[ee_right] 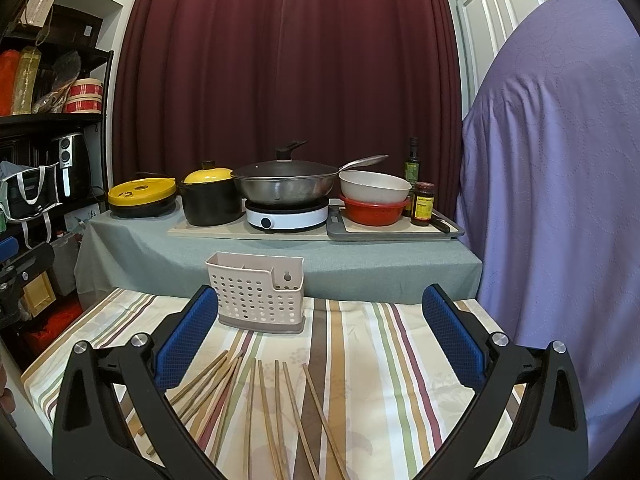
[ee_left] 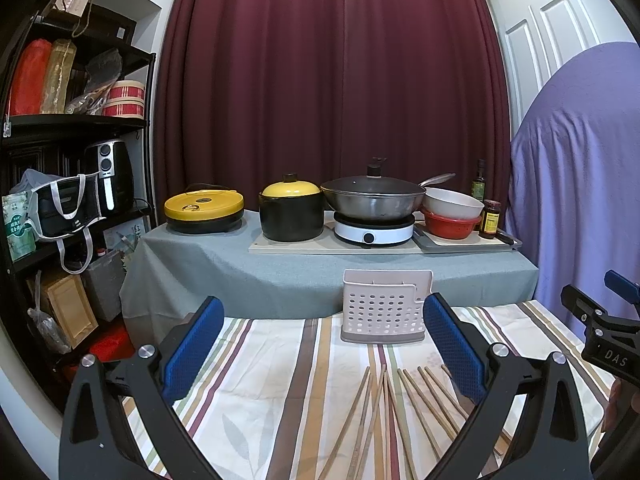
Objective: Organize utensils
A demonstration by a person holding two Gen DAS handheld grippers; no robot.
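Both claws hang wide open and empty over the striped desk (ee_right: 360, 344). The left claw (ee_left: 324, 344) and the right claw (ee_right: 320, 332) each hover above the wooden chopsticks (ee_right: 272, 408), which lie loose and fanned out on the near part of the cloth. The perforated beige utensil holder (ee_right: 256, 292) stands upright at the far edge, apart from the chopsticks. Beyond it, a lidded wok (ee_right: 284, 186) sits on a white induction cooker (ee_right: 286, 216).

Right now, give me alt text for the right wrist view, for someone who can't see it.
The open right gripper hovers over wooden chopsticks scattered on a striped tablecloth. A perforated beige utensil holder stands empty behind them, in front of a table with pots and a wok.
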